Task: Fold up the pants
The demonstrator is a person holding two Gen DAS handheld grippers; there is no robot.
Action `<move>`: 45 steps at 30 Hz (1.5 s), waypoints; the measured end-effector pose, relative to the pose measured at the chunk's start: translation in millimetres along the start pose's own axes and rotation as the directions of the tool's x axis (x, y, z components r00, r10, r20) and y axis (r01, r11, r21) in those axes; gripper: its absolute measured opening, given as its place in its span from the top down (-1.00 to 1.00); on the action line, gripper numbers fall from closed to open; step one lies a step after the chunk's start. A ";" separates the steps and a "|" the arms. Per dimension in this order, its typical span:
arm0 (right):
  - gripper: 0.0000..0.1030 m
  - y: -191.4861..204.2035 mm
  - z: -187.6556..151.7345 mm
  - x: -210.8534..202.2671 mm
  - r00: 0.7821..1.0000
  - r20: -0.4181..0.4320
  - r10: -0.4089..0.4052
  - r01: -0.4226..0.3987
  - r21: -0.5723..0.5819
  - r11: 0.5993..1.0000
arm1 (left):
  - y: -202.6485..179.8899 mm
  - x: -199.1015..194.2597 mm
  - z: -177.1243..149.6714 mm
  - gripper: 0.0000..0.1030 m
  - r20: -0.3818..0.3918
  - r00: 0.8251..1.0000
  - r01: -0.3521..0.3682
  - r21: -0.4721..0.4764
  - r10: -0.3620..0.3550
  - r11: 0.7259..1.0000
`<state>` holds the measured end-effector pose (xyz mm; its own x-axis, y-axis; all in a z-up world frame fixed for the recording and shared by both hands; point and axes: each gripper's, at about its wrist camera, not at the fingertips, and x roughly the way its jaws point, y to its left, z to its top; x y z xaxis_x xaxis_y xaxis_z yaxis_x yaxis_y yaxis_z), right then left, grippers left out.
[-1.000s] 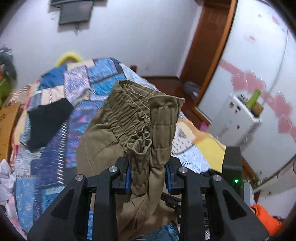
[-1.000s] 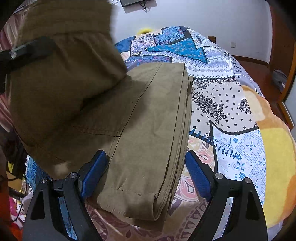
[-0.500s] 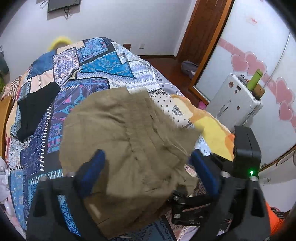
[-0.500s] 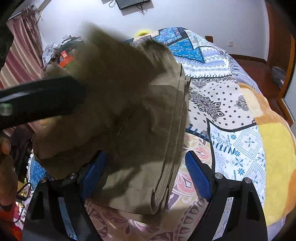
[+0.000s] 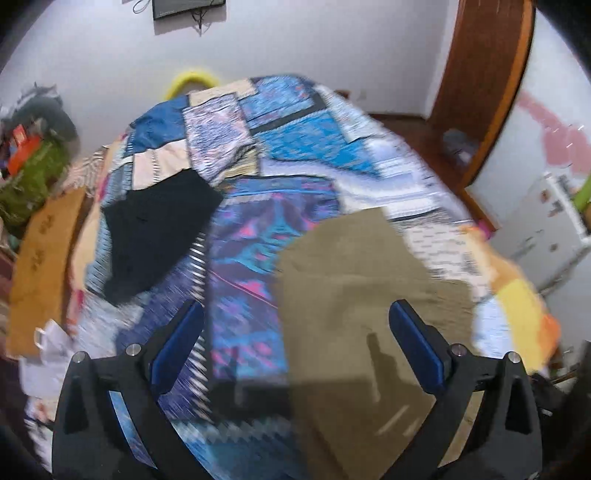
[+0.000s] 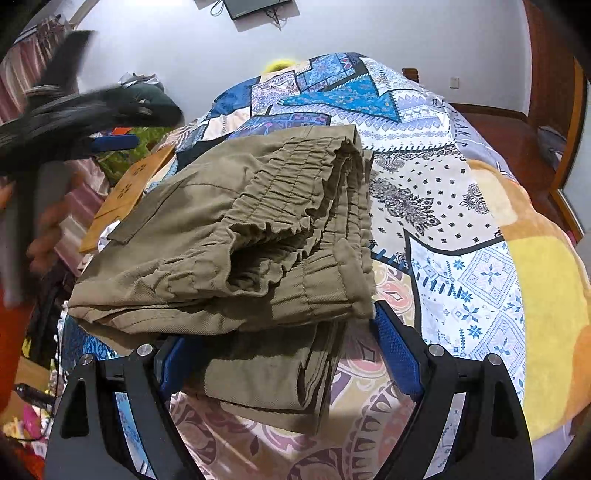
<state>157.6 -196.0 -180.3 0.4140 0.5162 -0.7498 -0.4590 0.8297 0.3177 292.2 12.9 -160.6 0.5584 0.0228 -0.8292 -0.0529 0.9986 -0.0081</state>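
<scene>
- The olive pants [image 6: 236, 236] lay folded in a stack on the patchwork bedspread [image 6: 461, 229], with the gathered elastic waistband [image 6: 295, 192] doubled over on top and facing the right wrist camera.
- The right gripper [image 6: 273, 354] sat low at the near edge of the stack, its jaws spread wide to either side of the lower layers of cloth. The blue pads [image 6: 397, 350] did not press the fabric; nothing was clamped.
- The left gripper [image 5: 295, 339] hung above the bed with its jaws wide apart and nothing between them.
- In the left wrist view the pants [image 5: 369, 302] appeared as a flat olive patch below and to the right of that gripper. The frame was smeared by motion, so the folds there could not be made out clearly.
- From the right wrist view the left gripper [image 6: 110, 142] showed as a dark blurred shape at the upper left, off to the side of the pants and apart from them, with the person's hand [image 6: 48, 221] on its handle.
- A black garment [image 5: 155, 236] lay on the bedspread [image 5: 243, 229] further back, well apart from the pants.
- A wall-mounted screen [image 5: 188, 7] hung on the white wall behind the bed.
</scene>
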 end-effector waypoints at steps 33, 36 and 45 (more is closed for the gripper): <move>-0.67 -39.1 7.4 -22.7 0.998 0.017 -0.056 0.054 0.068 0.996 | 80.1 66.3 -48.5 -1.00 -0.219 0.961 -0.161 0.049 0.168 0.986; -0.67 -40.1 7.3 -33.3 0.997 0.045 -0.069 0.066 0.081 0.995 | 84.0 44.2 -75.6 -1.00 -0.202 0.965 -0.161 0.041 0.166 0.986; -0.67 -34.2 15.1 -49.7 0.992 0.101 -0.081 0.071 0.102 0.992 | 82.1 -3.9 -135.7 -1.00 -0.162 0.983 -0.096 -0.033 0.090 0.995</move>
<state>164.6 -246.8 -145.2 0.5271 0.4658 -0.7108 -0.3455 0.8816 0.3215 173.4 88.2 -233.8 0.4100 0.1044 -0.9061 -0.1336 0.9896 0.0535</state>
